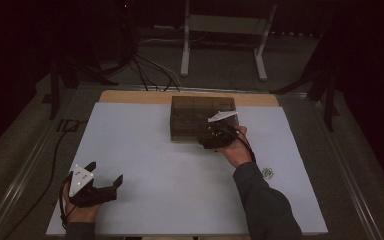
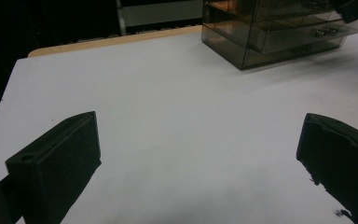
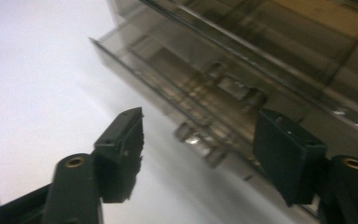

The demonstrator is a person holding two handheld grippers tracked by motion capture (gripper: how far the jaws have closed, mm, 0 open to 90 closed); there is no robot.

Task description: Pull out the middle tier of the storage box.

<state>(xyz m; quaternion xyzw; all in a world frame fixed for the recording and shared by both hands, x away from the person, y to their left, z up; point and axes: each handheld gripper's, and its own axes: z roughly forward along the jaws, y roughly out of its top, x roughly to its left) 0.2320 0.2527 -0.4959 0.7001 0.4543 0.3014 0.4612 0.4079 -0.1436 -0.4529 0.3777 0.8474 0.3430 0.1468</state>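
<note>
Reaching in the high view, the right gripper (image 1: 218, 135) meets the drawer box (image 1: 195, 112) at the table's (image 1: 145, 155) far middle. The left gripper (image 2: 198, 158) hangs spread, box well ahead. In its own view, the right gripper's jaws flank a drawer knob (image 3: 200, 140), untouched.

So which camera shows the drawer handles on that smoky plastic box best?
The right gripper view: the drawer handles sit close up between its jaws. The left gripper view shows them small and far off; the high view leaves them too dark to tell.
</note>
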